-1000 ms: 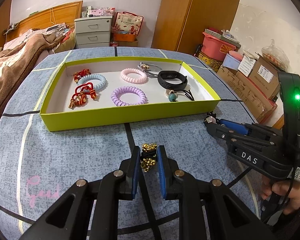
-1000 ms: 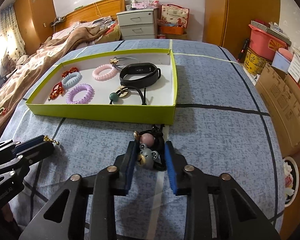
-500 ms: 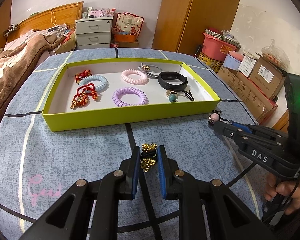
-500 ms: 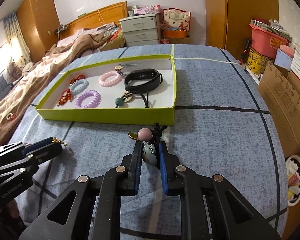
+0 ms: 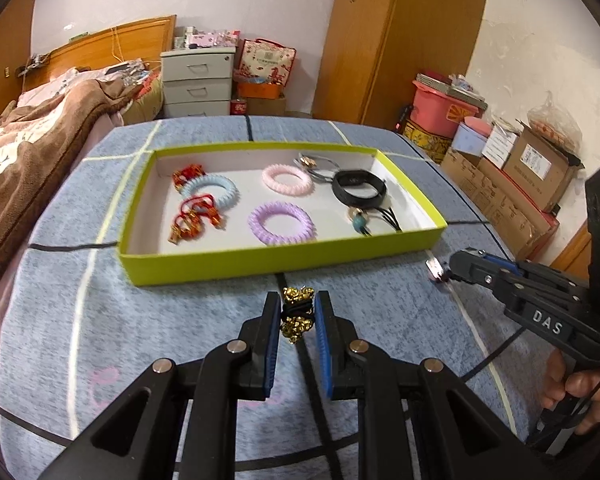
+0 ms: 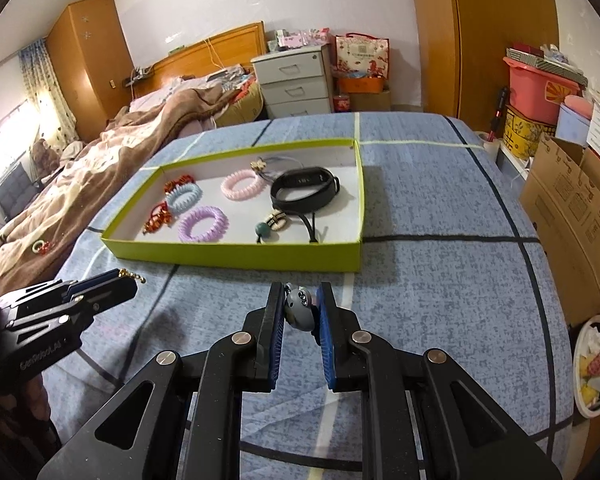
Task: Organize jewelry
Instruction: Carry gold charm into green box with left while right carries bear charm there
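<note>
My left gripper (image 5: pixel 298 300) is shut on a black hair tie with gold bells (image 5: pixel 297 316), held over the blue cloth just in front of the lime-green tray (image 5: pixel 280 261). My right gripper (image 6: pixel 300 290) is shut on a hair tie with a grey bear charm (image 6: pixel 299 312), also short of the tray (image 6: pixel 236 258). Each gripper shows in the other's view: the right gripper (image 5: pixel 452 269) at the right, the left gripper (image 6: pixel 128 280) at the left. In the tray lie a pink coil tie (image 5: pixel 287 179), a blue one (image 5: pixel 210 192), a purple one (image 5: pixel 281 222), red knotted pieces and a black wristband (image 5: pixel 359 188).
A bed with a brown blanket (image 6: pixel 112 152) borders the cloth on the left. Cardboard boxes (image 5: pixel 512 184) stand along the right edge, and a bowl (image 6: pixel 594 364) sits on the floor there. A hand (image 5: pixel 580 392) holds the right gripper's handle.
The right gripper's jaws have shut on the bear hair tie, which lay between them on the cloth, and lifted it. The left gripper has kept its hold on the bell tie.
</note>
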`<state>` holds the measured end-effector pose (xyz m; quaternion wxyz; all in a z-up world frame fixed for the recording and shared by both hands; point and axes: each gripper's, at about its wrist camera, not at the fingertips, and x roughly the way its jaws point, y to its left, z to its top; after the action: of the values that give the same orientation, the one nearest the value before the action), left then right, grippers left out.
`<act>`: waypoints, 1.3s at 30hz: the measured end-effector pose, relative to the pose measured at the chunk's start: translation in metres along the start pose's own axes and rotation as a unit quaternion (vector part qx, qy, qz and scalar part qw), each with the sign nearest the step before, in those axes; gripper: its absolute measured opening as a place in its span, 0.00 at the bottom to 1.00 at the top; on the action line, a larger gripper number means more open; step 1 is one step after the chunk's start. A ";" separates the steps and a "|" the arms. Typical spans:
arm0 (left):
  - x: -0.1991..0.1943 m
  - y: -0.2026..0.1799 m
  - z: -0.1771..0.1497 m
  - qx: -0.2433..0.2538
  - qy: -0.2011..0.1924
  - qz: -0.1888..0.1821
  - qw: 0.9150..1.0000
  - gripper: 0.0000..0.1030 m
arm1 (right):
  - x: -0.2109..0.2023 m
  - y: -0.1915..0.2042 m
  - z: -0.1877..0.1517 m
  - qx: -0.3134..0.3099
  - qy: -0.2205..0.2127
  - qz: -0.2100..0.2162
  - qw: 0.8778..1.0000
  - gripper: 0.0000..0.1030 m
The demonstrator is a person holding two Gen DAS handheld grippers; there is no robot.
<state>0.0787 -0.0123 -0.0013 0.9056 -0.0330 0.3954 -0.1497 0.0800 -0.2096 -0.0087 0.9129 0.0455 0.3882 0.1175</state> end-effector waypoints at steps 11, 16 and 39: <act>-0.003 0.011 0.014 -0.004 -0.010 0.002 1.000 0.17 | -0.010 -0.002 0.017 0.009 -0.020 0.034 0.999 0.16; -0.003 0.015 0.027 0.000 -0.016 0.004 1.000 0.18 | -0.001 0.005 0.033 0.004 -0.021 0.046 0.999 0.16; 0.043 0.048 0.073 -0.011 0.002 0.018 1.000 0.17 | 0.080 0.037 0.094 -0.006 0.007 0.103 0.995 0.16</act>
<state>0.1709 0.0164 0.0096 0.9071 -0.0354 0.3990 -0.1296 0.1946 -0.1529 0.0069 0.8934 0.0786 0.3872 0.2140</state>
